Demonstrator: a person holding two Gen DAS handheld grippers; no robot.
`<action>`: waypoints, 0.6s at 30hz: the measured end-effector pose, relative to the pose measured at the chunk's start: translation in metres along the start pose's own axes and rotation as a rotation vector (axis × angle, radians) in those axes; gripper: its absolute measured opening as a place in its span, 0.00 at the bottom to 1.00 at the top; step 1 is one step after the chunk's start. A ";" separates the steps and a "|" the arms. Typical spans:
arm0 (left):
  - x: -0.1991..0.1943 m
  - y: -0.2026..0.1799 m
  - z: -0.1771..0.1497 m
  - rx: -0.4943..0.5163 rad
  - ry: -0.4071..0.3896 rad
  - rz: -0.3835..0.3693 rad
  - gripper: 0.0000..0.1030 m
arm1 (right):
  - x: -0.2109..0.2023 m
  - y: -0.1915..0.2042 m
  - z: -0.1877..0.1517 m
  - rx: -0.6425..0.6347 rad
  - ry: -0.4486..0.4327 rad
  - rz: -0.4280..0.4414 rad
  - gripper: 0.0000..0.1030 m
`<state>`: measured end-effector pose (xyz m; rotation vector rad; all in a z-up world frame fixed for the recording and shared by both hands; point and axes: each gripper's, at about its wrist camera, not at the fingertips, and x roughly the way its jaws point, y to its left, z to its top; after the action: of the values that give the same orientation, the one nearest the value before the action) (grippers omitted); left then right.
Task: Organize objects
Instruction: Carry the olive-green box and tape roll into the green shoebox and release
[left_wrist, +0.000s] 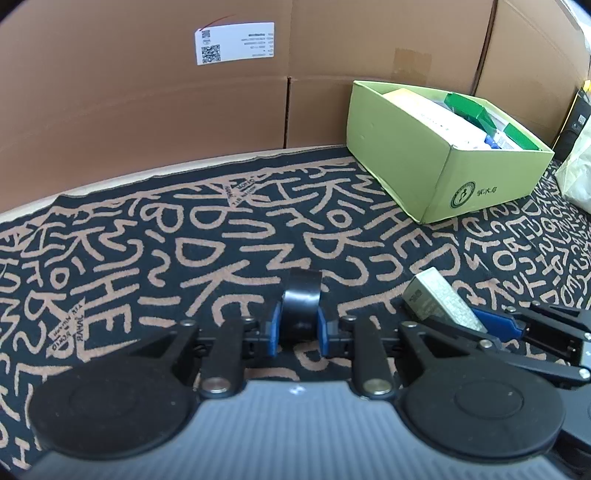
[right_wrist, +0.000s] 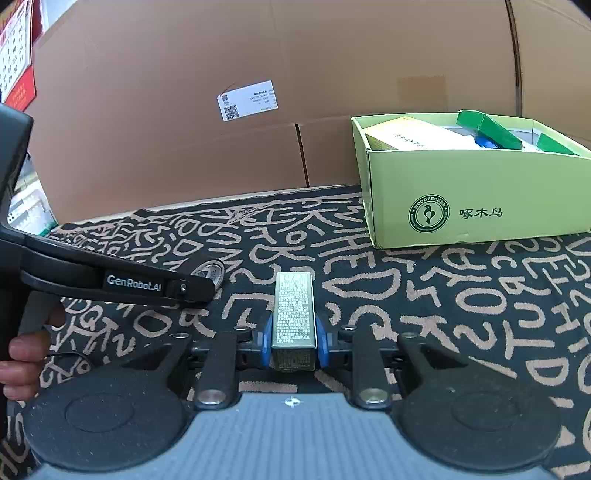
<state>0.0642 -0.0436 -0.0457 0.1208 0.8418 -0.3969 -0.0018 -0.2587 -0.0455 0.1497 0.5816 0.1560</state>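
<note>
Two items remain outside the green box (right_wrist: 476, 199), which already holds several packages; the left gripper (left_wrist: 298, 330) is clenched on a black tape roll (left_wrist: 301, 304); the right gripper (right_wrist: 294, 341) grips a silver carton (right_wrist: 294, 314) above the patterned mat (right_wrist: 443, 295); both apparently await boxing.

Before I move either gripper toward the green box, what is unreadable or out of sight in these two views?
- Green box contents: in both views its walls hide everything below the top layer.
- Roll of black tape: in the right wrist view the left gripper covers most of it.
- Small silver box print: too small to read.
- White label on the cardboard: too small to read.
- Pale bag: cut off by the left wrist view's right edge.
</note>
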 end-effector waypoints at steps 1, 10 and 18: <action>0.000 -0.001 0.001 0.001 0.001 0.002 0.19 | -0.002 -0.001 0.000 0.003 -0.005 0.005 0.26; -0.028 -0.028 0.031 0.046 -0.094 -0.072 0.19 | -0.026 -0.020 0.011 0.031 -0.082 0.030 0.26; -0.042 -0.091 0.090 0.104 -0.225 -0.187 0.19 | -0.058 -0.060 0.050 0.016 -0.262 -0.108 0.26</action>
<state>0.0668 -0.1388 0.0505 0.0915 0.6120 -0.6184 -0.0149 -0.3326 0.0158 0.1507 0.3291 0.0256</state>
